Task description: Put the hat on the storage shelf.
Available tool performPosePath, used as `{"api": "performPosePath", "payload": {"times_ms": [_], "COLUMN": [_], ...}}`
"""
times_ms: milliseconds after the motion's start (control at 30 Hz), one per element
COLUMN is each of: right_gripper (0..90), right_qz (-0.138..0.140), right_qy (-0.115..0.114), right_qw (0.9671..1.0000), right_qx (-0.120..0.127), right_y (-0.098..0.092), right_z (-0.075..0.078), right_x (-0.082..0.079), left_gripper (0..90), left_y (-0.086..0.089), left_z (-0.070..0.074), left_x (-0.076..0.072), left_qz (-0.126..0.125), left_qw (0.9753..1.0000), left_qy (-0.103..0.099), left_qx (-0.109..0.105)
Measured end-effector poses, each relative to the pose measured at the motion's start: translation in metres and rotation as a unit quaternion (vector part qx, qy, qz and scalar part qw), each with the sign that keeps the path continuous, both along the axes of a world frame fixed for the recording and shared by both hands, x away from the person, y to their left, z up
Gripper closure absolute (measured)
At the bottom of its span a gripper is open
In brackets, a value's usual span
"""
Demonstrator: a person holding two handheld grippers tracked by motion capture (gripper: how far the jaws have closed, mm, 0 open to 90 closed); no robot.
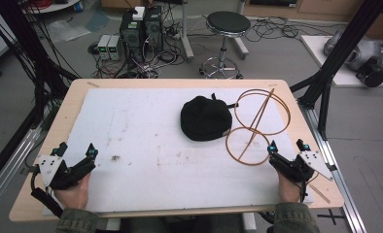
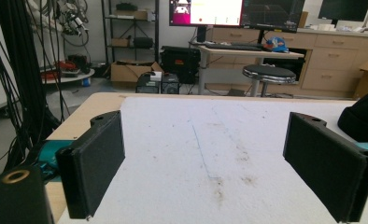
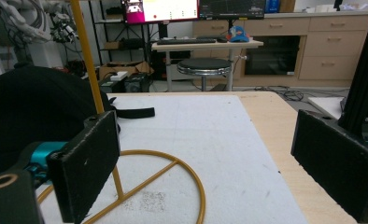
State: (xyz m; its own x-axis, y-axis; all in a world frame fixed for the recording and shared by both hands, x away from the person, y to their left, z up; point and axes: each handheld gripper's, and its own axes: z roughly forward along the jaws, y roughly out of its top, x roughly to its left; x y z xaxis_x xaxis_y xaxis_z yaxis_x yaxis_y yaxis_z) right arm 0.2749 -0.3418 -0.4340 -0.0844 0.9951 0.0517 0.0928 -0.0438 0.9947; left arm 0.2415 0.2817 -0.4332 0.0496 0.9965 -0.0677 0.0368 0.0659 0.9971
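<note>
A black knit hat lies on the white mat right of centre; it shows at the right edge of the left gripper view and at the left of the right gripper view. Beside it stands a yellow wire stand with two rings and an upright rod; its lower ring lies between my right jaws. My left gripper rests open at the mat's near left, nothing between its jaws. Near the front right my right gripper is open too.
The white mat covers most of the wooden table. Black frame posts stand at the table's right, cables hang at the left. A round stool and computer boxes sit on the floor beyond the far edge.
</note>
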Motion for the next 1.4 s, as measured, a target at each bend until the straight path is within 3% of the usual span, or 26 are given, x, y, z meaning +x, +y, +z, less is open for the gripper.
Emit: {"api": "performPosePath", "payload": {"times_ms": [867,967,1067,1400], "right_gripper": [7.2,7.2,7.2,7.2], "right_qz": [0.008,0.01,0.013,0.029], "right_qy": [0.003,0.004,0.003,0.009], "right_qw": [0.9999,0.9999,0.9998,0.9994], "right_qx": [0.009,0.009,0.011,0.016], "right_y": [-0.002,-0.002,-0.002,-0.004], "right_z": [-0.001,-0.001,-0.001,-0.003], "right_x": [0.0,0.001,0.0,0.0], "left_gripper": [12.8,12.8,13.0,16.7], "left_y": [-0.003,-0.003,-0.003,-0.011], "left_z": [0.004,0.009,0.015,0.046], "left_x": [0.001,0.001,0.003,0.011], "left_qz": [-0.018,-0.022,-0.035,-0.07], "left_qw": [0.9998,0.9997,0.9992,0.9964], "left_qy": [-0.002,0.001,0.016,0.042], "left_qx": [-0.006,-0.004,-0.009,0.023]}}
